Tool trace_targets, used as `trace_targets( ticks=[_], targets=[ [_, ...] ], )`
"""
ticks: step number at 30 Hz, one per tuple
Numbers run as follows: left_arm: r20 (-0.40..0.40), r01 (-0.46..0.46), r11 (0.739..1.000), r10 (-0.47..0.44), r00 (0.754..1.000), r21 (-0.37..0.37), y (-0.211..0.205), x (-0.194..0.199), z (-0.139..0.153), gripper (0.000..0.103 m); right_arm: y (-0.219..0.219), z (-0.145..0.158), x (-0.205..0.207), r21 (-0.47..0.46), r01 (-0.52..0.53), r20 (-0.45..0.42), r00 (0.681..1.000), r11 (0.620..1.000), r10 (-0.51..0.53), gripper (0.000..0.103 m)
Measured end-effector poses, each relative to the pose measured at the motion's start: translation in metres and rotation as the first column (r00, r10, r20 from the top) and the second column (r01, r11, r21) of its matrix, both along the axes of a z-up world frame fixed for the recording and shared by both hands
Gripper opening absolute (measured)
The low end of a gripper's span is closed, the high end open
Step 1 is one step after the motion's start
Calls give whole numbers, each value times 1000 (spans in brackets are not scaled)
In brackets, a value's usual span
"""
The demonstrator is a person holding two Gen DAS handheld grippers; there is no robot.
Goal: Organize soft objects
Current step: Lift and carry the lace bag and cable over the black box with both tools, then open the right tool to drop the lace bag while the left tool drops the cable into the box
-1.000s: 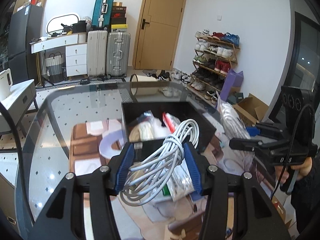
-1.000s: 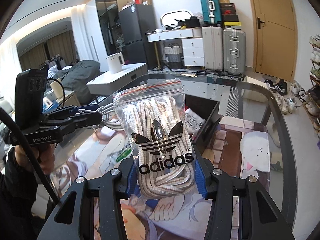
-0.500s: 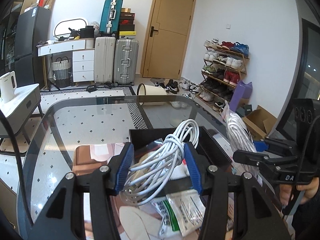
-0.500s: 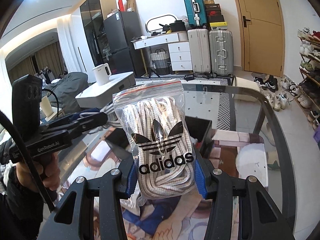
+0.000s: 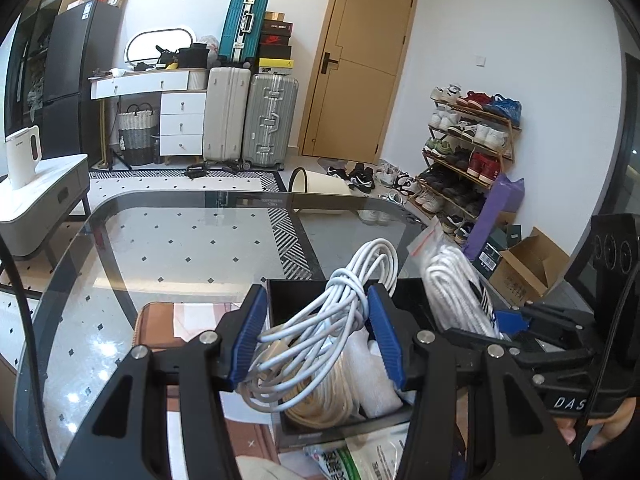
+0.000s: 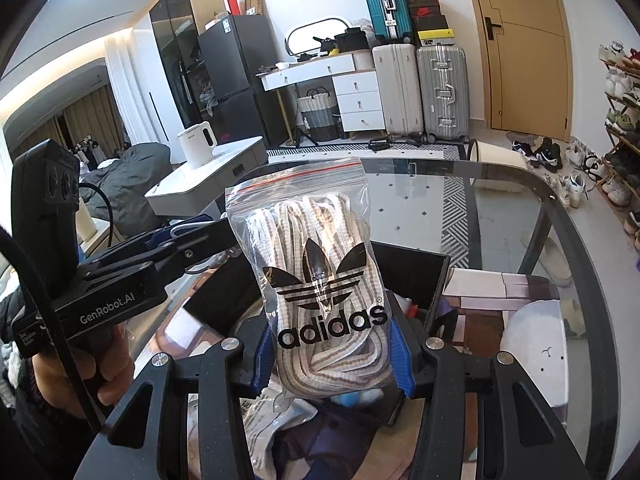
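My left gripper (image 5: 316,340) is shut on a coiled white cable (image 5: 320,328), held just above an open black box (image 5: 288,300) on the glass table. Inside the box lie a cream rope coil (image 5: 324,404) and a white packet (image 5: 368,376). My right gripper (image 6: 332,354) is shut on a clear zip bag of striped laces (image 6: 316,264) with a black logo, held over the same black box (image 6: 416,268). In the left wrist view that bag of laces (image 5: 452,284) hangs at the box's right side. The left gripper (image 6: 188,240) shows at the left of the right wrist view.
A green-and-white packet (image 5: 356,456) lies on the glass table (image 5: 180,248) in front of the box, over a printed mat (image 6: 532,320). Suitcases (image 5: 248,120), a door, a shoe rack (image 5: 468,148) and a white side table with a kettle (image 5: 24,156) stand around the room.
Both grippers have moved forward with their loads, so the black box now sits right beneath them. The bag of laces has come close beside the cable.
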State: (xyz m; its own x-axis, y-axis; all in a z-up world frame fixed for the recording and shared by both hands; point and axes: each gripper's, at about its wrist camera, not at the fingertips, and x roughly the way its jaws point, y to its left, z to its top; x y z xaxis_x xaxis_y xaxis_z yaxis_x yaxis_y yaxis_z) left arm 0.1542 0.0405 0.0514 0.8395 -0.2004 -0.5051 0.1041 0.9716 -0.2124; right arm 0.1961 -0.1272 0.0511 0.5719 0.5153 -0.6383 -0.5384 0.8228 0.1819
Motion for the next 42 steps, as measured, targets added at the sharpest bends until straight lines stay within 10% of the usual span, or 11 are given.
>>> trace_targets(
  ticks=[31,42],
  targets=[
    [-72,64,996,-60,996,56,-16,6,-20,48,34,-29,32,-209,-62,30,997,976,70,53],
    [-45,61,995,-57,997,83,-13,-17,-8,83,-1,-12,4,-185,-9,92,995,983,26,81]
  ],
)
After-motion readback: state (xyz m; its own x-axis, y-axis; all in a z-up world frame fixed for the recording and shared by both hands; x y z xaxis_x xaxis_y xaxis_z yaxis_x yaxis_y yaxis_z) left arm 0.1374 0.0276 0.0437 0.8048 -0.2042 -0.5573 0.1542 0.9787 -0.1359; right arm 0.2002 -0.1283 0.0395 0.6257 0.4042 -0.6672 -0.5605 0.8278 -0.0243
